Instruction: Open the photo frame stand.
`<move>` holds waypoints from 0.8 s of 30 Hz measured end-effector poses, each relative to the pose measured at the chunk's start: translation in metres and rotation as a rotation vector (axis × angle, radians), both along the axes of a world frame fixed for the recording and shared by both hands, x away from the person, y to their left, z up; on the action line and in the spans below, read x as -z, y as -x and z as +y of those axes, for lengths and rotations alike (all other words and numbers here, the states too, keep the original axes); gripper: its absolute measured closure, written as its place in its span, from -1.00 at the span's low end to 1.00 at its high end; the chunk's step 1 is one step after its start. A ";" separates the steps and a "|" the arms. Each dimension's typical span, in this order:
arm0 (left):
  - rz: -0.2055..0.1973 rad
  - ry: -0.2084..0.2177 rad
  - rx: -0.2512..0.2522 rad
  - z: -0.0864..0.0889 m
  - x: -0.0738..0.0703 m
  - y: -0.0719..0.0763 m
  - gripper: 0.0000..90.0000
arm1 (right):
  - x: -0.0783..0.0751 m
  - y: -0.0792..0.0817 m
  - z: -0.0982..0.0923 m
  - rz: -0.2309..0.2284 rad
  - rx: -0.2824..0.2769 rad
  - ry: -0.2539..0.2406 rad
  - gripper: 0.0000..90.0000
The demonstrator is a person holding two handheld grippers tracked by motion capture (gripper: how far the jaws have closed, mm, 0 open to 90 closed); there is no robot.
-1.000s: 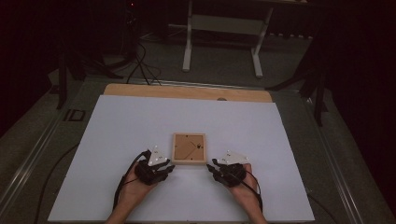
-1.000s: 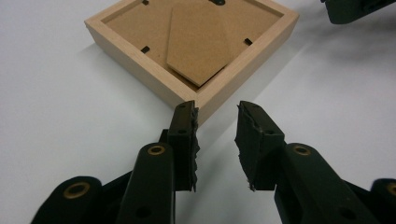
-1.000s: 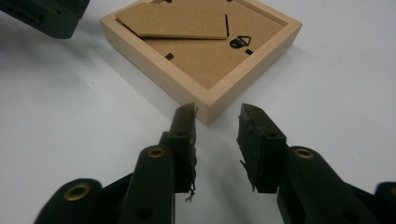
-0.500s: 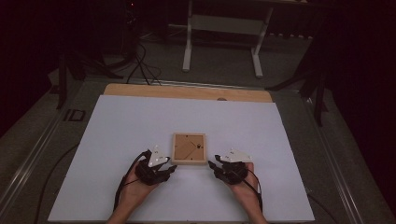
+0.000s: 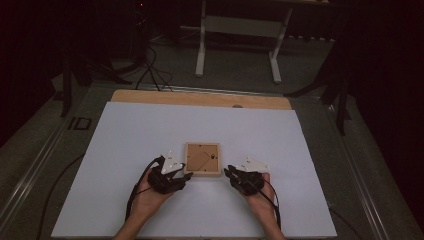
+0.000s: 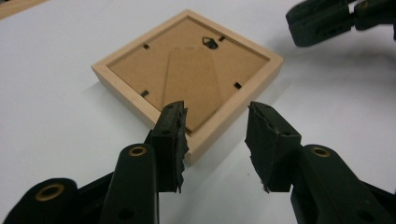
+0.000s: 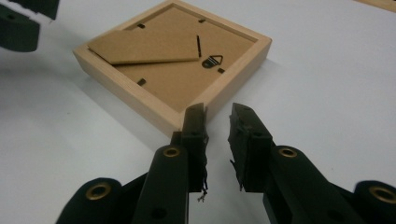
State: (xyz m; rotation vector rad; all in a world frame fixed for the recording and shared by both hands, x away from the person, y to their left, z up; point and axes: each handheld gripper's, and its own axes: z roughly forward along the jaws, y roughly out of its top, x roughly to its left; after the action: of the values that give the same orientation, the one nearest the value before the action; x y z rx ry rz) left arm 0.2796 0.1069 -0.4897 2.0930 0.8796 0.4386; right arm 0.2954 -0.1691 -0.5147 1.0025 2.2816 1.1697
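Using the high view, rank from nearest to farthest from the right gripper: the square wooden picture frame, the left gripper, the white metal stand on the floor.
1. Square wooden picture frame, just left of the right gripper.
2. Left gripper, beyond the frame's near-left corner.
3. White metal stand, on the floor past the table's far edge.

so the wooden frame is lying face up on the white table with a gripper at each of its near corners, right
Not quite: the wooden frame lies face down, not face up. The left gripper view shows its brown backing board, hanger and stand flap turned upward. The rest holds: it rests on the white table, with the left gripper and right gripper at its near corners.
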 end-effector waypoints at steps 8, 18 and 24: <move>0.017 0.008 -0.019 0.002 -0.001 -0.010 0.26 | 0.002 -0.004 0.005 0.001 -0.011 -0.012 0.92; 0.040 0.006 -0.012 -0.001 -0.006 -0.021 0.26 | 0.003 -0.005 0.015 0.004 -0.037 -0.015 0.99; 0.046 -0.004 -0.012 -0.004 -0.008 -0.027 0.22 | 0.006 -0.007 0.020 0.010 -0.040 -0.015 0.99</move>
State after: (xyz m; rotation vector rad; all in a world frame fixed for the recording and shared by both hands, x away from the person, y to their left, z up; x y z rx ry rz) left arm 0.3069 0.1029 -0.4814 2.1098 0.9191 0.4008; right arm 0.3027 -0.1491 -0.5203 0.9743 2.3141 1.2022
